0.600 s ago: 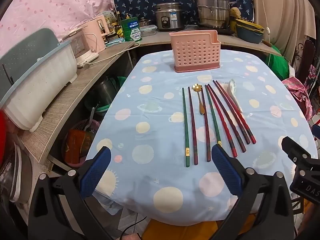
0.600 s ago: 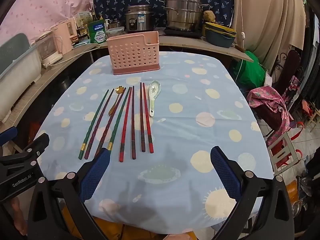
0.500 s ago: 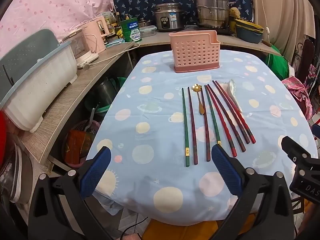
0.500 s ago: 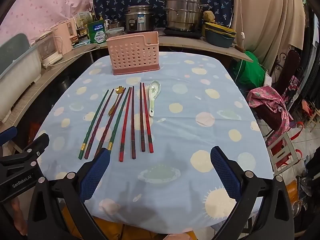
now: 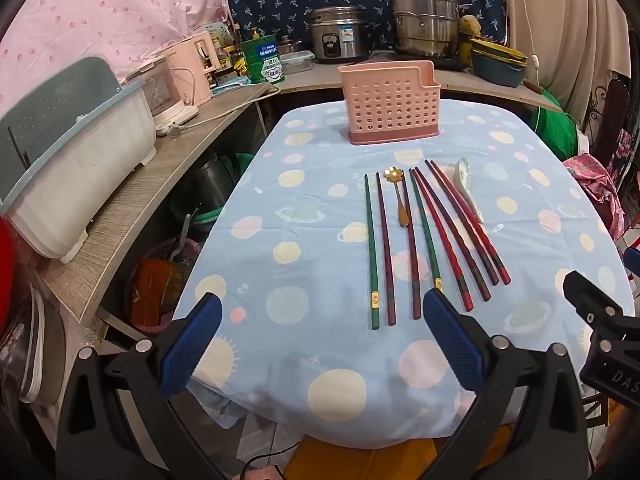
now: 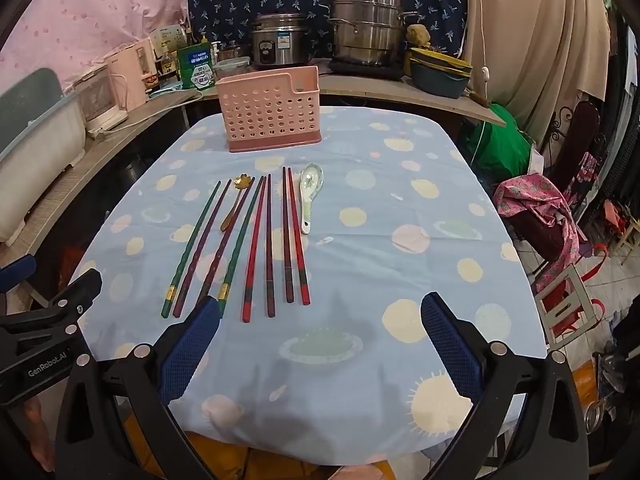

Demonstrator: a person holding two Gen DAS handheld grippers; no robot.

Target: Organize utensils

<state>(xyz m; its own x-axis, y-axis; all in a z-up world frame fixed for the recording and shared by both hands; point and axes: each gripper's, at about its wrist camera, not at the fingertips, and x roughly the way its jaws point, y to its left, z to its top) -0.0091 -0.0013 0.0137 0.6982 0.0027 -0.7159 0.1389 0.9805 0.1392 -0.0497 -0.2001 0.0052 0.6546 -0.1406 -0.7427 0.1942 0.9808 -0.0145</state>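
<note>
Holder (image 5: 391,103) behind chopsticks (image 5: 416,240) — spoon (image 5: 468,190) rightmost

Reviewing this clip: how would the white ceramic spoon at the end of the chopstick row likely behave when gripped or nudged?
The white ceramic spoon looks glazed and glossy, so it is probably slippery between the pads and likely chips if dropped. Its handle is narrow and lies flat on the tablecloth, so a push would probably pivot it rather than roll it. It seems rigid.
</note>
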